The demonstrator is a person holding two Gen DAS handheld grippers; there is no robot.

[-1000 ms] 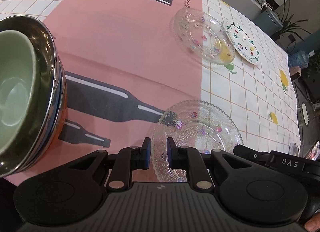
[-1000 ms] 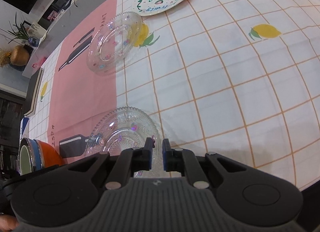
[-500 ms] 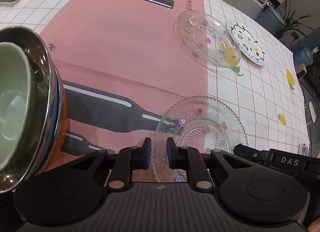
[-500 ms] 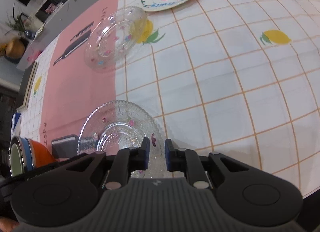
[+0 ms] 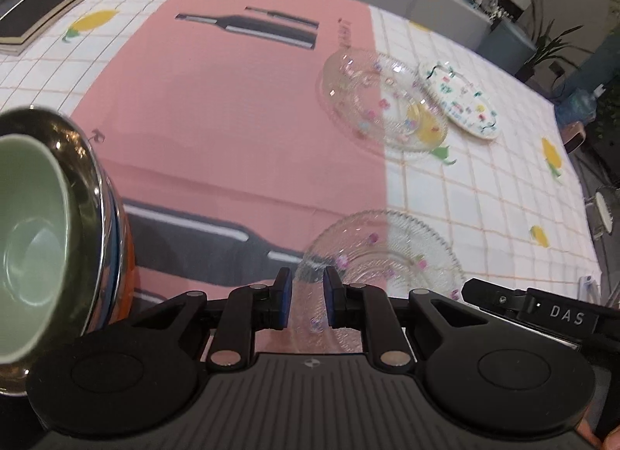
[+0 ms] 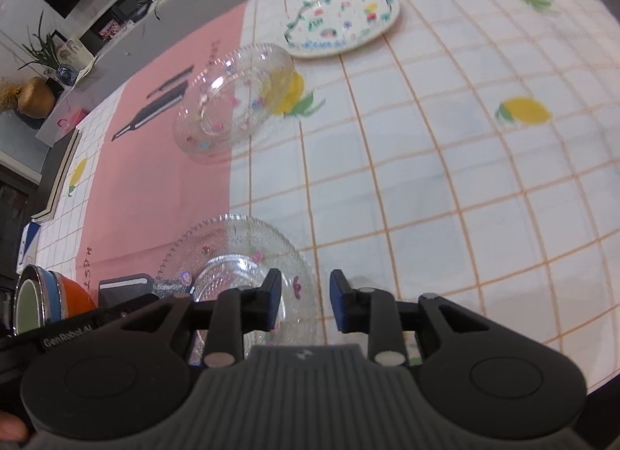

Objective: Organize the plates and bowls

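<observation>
The right hand-held gripper [image 6: 302, 295] hovers over the near edge of the desk [image 6: 445, 147], its jaws just having been opening, spread with nothing between them, beside the ridged glass plate [image 6: 232, 252]. The left hand-held gripper [image 5: 306, 297] stands slightly parted, empty, above that plate's rim. Toward the far edge lie a smooth glass plate [image 5: 381, 101] and, just beside it, a painted white plate [image 5: 461, 105]. Near the left corner sits a stack of bowls [image 5: 46, 233], green one innermost.
</observation>
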